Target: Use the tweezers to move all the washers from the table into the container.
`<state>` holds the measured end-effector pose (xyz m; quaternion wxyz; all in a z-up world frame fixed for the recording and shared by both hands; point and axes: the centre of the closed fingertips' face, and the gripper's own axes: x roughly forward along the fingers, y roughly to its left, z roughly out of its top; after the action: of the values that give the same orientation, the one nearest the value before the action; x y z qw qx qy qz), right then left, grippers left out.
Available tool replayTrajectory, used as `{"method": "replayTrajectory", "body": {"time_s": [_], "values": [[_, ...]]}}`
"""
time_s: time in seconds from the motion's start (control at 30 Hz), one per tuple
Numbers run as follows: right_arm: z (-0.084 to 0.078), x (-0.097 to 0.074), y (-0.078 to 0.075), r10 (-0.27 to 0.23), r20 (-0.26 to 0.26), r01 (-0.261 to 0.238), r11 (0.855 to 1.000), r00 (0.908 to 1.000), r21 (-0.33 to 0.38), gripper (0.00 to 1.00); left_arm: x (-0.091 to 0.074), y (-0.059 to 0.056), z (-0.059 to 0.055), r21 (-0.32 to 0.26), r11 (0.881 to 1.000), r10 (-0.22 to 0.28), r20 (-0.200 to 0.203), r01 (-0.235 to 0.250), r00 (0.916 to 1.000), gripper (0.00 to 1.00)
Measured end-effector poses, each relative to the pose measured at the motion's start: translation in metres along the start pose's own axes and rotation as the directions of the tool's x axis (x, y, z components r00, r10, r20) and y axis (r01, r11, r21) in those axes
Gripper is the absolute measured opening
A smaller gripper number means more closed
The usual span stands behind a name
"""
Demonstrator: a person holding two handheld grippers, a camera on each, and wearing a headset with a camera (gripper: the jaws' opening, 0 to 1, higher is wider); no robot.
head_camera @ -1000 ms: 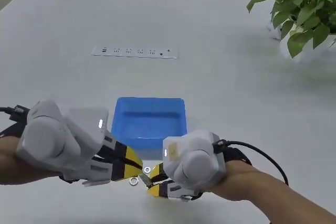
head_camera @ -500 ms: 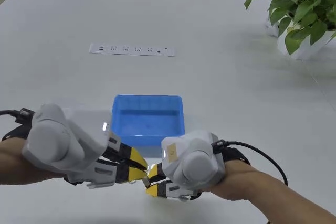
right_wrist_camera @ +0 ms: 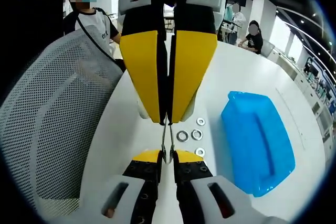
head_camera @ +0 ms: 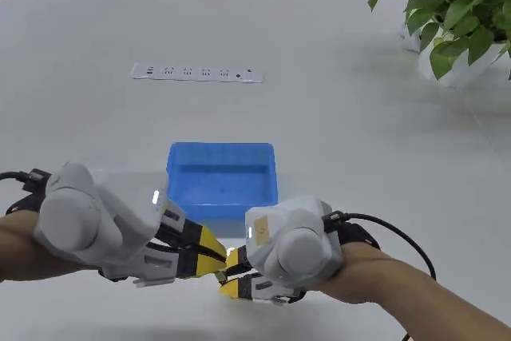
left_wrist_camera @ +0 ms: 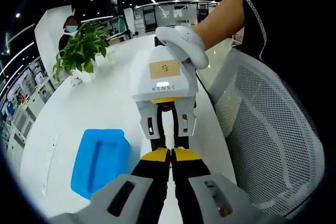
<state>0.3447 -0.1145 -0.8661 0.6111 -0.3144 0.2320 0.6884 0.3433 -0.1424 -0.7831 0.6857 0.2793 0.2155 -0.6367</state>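
My left hand-held gripper [right_wrist_camera: 167,121] and right hand-held gripper [right_wrist_camera: 167,157] meet tip to tip, both clenched on the tweezers [right_wrist_camera: 166,142], which lie left-right; four washers [right_wrist_camera: 196,135] sit on the counter [right_wrist_camera: 118,140] just beyond, short of the container [right_wrist_camera: 257,140].

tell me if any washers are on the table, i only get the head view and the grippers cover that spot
Observer: Yes. The right gripper view shows four washers lying on the table, beside the blue container.
Operator: who has the tweezers
Observer: The left gripper is shut on the tweezers, which stick out past its yellow tips.
Operator: and the other one
Observer: The tweezers' far end sits between the jaws of the right gripper; whether they pinch it I cannot tell.
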Motion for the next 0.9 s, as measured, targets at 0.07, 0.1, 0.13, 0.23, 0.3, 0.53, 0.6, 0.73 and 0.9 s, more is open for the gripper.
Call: {"method": "replayTrajectory", "body": {"time_s": [0.07,0.1,0.13,0.23,0.3,0.53,0.6,0.73,0.9], "values": [[0.001,-0.001,-0.002,-0.007,0.002,0.007,1.000,1.0000,-0.001,0.12,-0.001,0.001,0.000,0.001,1.000,0.003,0.000,-0.003,1.0000,0.05],[0.001,-0.001,-0.002,-0.009,0.003,0.009,1.000,1.0000,-0.003,0.12,-0.001,0.001,0.000,0.002,1.000,0.003,0.000,-0.003,1.0000,0.05],[0.001,-0.001,-0.003,-0.011,0.003,0.011,1.000,0.9999,-0.004,0.12,-0.002,0.001,0.000,0.004,1.000,0.002,0.000,-0.002,1.0000,0.05],[0.003,-0.001,-0.006,-0.018,0.007,0.018,1.000,0.9998,-0.008,0.12,-0.003,0.002,0.001,0.010,1.000,0.003,0.002,-0.003,1.0000,0.05],[0.004,-0.001,-0.009,-0.028,0.009,0.028,1.000,0.9996,-0.010,0.13,-0.003,0.003,0.001,0.018,1.000,0.003,-0.002,-0.003,1.0000,0.05],[0.005,0.001,-0.013,-0.041,0.014,0.041,0.999,0.9990,-0.002,0.13,-0.001,0.007,0.001,0.026,1.000,0.000,-0.004,0.000,1.0000,0.05],[0.004,0.002,-0.014,-0.043,0.016,0.043,0.999,0.9990,0.002,0.13,-0.001,0.008,0.000,0.025,1.000,-0.002,-0.005,0.002,1.0000,0.05],[0.003,0.002,-0.016,-0.045,0.020,0.045,0.999,0.9988,0.012,0.13,-0.001,0.009,-0.001,0.023,1.000,-0.006,-0.005,0.006,1.0000,0.05],[0.002,0.003,-0.018,-0.045,0.024,0.045,0.999,0.9987,0.021,0.13,0.000,0.011,-0.002,0.020,1.000,-0.008,0.001,0.008,1.0000,0.05]]}}
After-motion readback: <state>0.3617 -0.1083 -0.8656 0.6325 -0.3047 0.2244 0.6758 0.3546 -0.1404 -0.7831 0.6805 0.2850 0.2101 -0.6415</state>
